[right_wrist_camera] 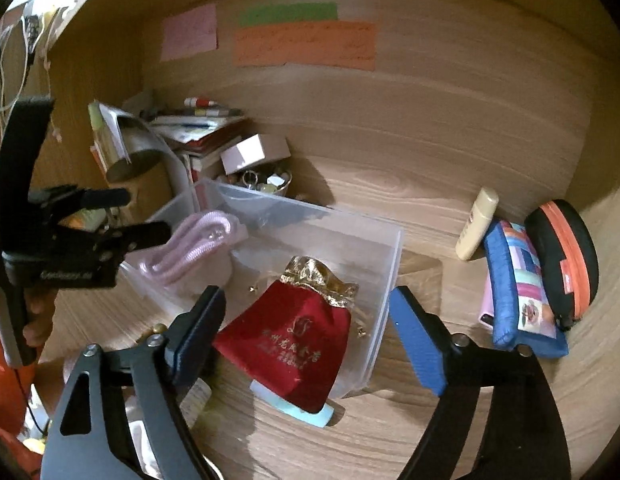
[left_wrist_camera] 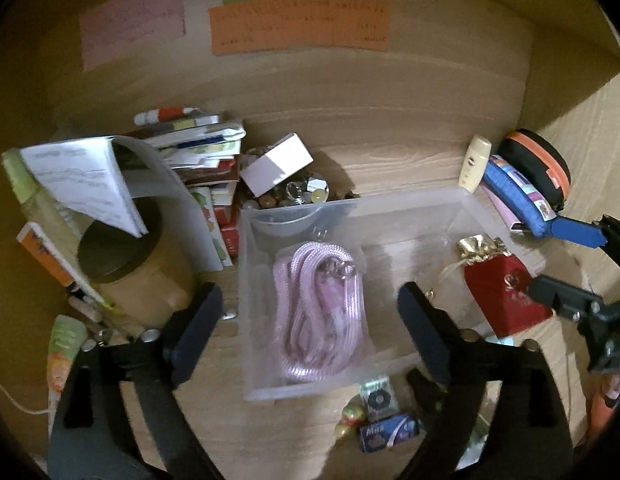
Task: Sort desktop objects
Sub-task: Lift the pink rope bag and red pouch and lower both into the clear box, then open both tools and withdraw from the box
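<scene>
Both tools hang over a clear plastic bin (left_wrist_camera: 390, 216) on the wooden desk (left_wrist_camera: 390, 152): the left gripper (left_wrist_camera: 310, 312) is spread wide and empty, its fingers straddling the coiled pink rope (left_wrist_camera: 320, 304) lying in the bin, while the right gripper (right_wrist_camera: 306, 320) is equally wide and holds nothing, the red drawstring pouch (right_wrist_camera: 286, 344) sitting between its fingers, draped over the bin's near wall. Beyond the left fingers stand a pile of booklets (left_wrist_camera: 202, 148) and a white box (left_wrist_camera: 276, 164). Outside the right finger lie a blue patchwork pouch (right_wrist_camera: 522, 292), a black-and-orange zip case (right_wrist_camera: 566, 252) and a cream tube (right_wrist_camera: 476, 226).
</scene>
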The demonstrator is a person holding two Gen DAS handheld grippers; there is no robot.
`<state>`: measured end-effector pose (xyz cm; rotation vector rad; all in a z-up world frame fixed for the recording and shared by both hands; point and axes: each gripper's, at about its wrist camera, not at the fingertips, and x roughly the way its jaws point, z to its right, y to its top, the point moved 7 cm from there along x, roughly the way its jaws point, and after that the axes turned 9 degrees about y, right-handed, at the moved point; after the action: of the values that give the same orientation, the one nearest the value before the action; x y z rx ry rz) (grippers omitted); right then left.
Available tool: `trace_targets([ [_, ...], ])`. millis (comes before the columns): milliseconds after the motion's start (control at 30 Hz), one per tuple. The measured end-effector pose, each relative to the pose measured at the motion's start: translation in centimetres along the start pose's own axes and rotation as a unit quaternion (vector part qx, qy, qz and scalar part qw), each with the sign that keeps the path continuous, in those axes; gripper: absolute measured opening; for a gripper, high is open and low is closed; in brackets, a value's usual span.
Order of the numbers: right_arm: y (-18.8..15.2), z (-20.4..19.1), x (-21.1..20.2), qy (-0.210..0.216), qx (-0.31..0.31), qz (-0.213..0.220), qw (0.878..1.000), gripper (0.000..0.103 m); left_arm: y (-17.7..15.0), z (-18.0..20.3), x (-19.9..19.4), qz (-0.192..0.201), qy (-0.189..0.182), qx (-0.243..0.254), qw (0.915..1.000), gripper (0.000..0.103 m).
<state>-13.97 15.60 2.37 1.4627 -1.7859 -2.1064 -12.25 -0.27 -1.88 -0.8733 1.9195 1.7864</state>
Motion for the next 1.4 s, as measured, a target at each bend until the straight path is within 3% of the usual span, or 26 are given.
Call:
trace_targets([
  [700,-2.8,-0.1,-1.8,-0.019,0.05,-0.015,0.998,0.083,-6.4,-2.4,-4.9,-0.019,-0.01,0.003,0.9998,0.097],
  [1067,-5.0,-0.3,-0.7,-0.02,0.07,-0.047,0.996,0.083,-10.4,-1.7,-5.9,-0.041,-0.035,0.008,0.9985,0.097],
  [1400,-7.2,0.3,1.0,-0.026,0.098,-0.08,0.992,0.083,-13.0,-0.1,-5.7,-0.068,-0.088,0.016,0.9936,0.099],
])
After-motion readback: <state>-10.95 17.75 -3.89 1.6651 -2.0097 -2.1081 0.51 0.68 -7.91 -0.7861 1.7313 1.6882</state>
